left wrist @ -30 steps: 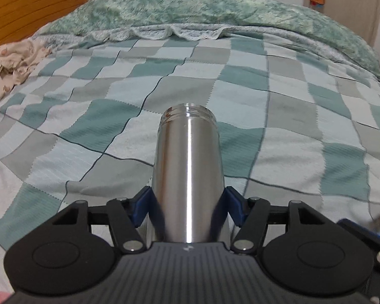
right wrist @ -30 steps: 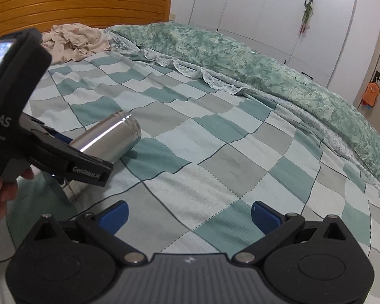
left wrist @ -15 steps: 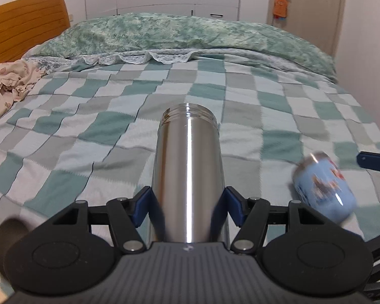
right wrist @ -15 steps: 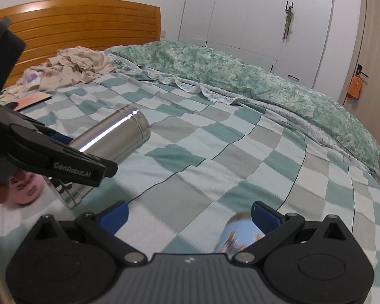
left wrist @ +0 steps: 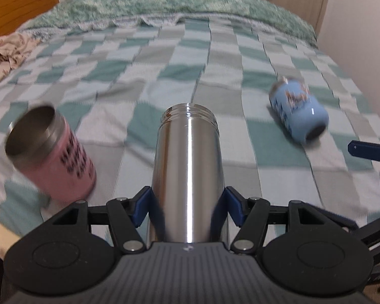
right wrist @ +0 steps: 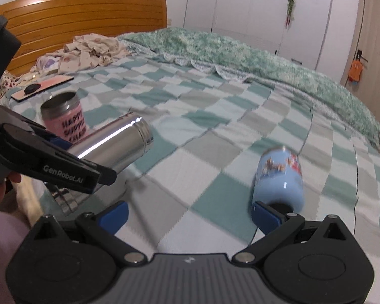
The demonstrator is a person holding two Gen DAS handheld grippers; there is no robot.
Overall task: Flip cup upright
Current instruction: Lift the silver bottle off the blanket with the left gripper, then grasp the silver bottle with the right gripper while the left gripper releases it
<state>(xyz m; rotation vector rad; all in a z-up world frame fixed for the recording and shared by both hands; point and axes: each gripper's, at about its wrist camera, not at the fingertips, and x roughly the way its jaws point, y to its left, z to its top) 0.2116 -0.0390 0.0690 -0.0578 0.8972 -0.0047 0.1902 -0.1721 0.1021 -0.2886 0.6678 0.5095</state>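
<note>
My left gripper is shut on a steel cup, held lengthwise with its threaded mouth pointing away, above the bed. The same steel cup shows at the left of the right wrist view, tilted in the left gripper's hold. A light blue printed cup lies on its side on the checked quilt at the right; in the right wrist view it lies just ahead of the right finger. My right gripper is open and empty. A pink cup stands upright at the left, also in the right wrist view.
The checked green quilt covers the bed. A folded green floral duvet lies across the far side. Crumpled clothes and a flat pink tablet-like item lie near the wooden headboard. White wardrobes stand behind.
Both grippers have pulled back and tipped down. The pink cup and the blue cup have come fully into view. The left gripper still holds the steel cup.
</note>
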